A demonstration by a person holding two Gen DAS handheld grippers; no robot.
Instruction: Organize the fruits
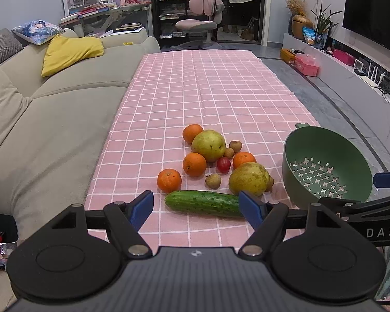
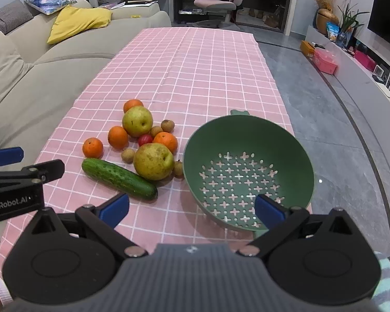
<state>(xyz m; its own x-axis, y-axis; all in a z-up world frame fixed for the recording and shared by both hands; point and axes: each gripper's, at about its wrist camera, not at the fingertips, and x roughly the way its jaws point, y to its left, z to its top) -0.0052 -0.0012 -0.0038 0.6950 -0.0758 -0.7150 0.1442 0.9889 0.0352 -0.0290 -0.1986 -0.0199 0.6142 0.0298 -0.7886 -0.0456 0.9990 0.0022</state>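
A heap of fruit lies on the pink checked tablecloth [image 1: 195,88]: several oranges [image 1: 194,164], two yellow-green pears [image 1: 248,179], a small red fruit [image 1: 223,165], several small brown longans [image 1: 213,181] and a cucumber [image 1: 204,203]. To its right stands an empty green colander [image 2: 247,171]. My left gripper [image 1: 196,206] hovers open just short of the cucumber, its blue fingertips to either side of it, nothing touched. My right gripper [image 2: 192,208] is open over the colander's near rim, holding nothing.
A beige sofa [image 1: 52,119] with a yellow cushion [image 1: 70,52] runs along the table's left edge. Grey floor [image 2: 338,130] lies to the right, with a low TV shelf [image 1: 351,72] beyond. The cloth's far half carries nothing. A desk and pink chair [image 1: 202,20] stand at the back.
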